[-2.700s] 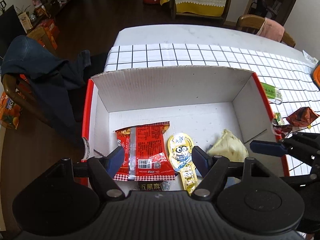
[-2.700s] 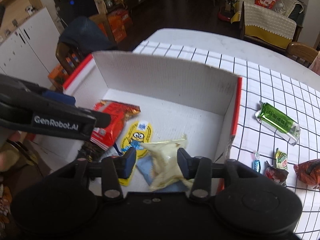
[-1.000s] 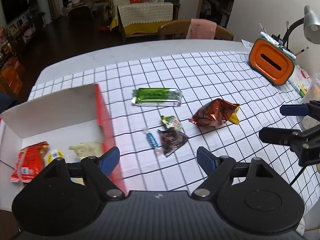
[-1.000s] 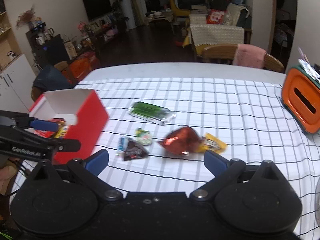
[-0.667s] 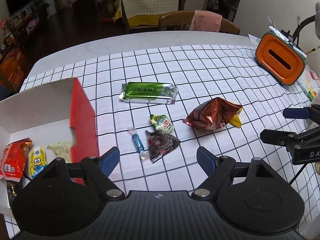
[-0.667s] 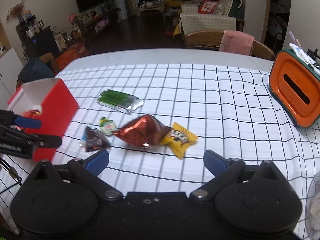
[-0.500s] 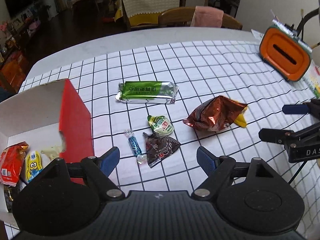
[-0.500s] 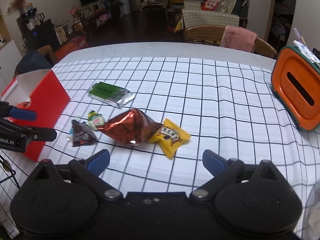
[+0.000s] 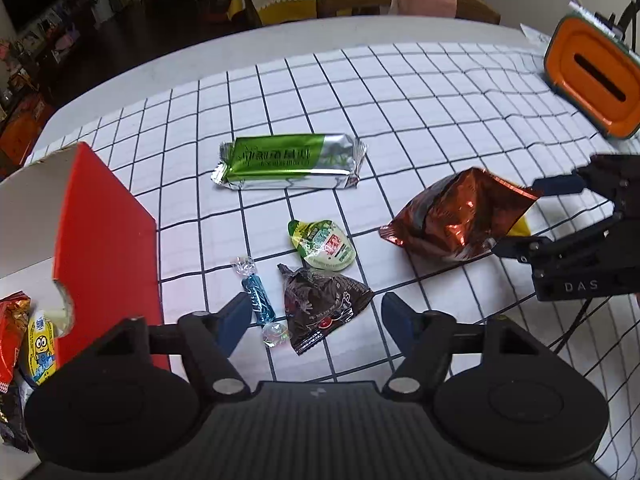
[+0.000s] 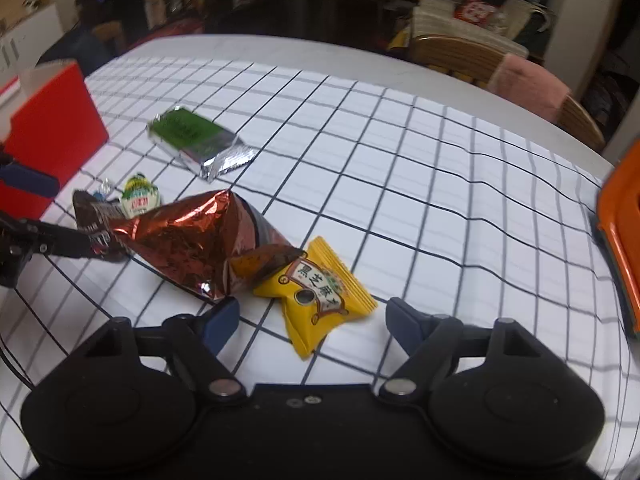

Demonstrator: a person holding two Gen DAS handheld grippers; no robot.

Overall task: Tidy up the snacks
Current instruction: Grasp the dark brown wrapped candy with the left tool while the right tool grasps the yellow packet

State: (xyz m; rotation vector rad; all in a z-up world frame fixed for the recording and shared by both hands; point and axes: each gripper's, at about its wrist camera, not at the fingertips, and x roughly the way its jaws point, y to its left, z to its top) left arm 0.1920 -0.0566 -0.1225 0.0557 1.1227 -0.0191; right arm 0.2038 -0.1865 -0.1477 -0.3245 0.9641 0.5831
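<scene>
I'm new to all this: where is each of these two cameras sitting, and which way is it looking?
Left wrist view: rides on the left gripper, looking steeply down at a dark brown packet between its closing fingers; the right gripper shows at the right.
Right wrist view: rides on the right gripper, looking down at a yellow packet; its jaws are closing too.
Shared: the copper foil bag, the green bar, the red box, the checked tablecloth.

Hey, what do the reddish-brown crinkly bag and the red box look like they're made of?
Reddish-brown bag: likely metallised foil film, glossy, with sharp creases catching the light. Red box: looks like cardboard, matte red outside and white inside, with a torn edge showing.
</scene>
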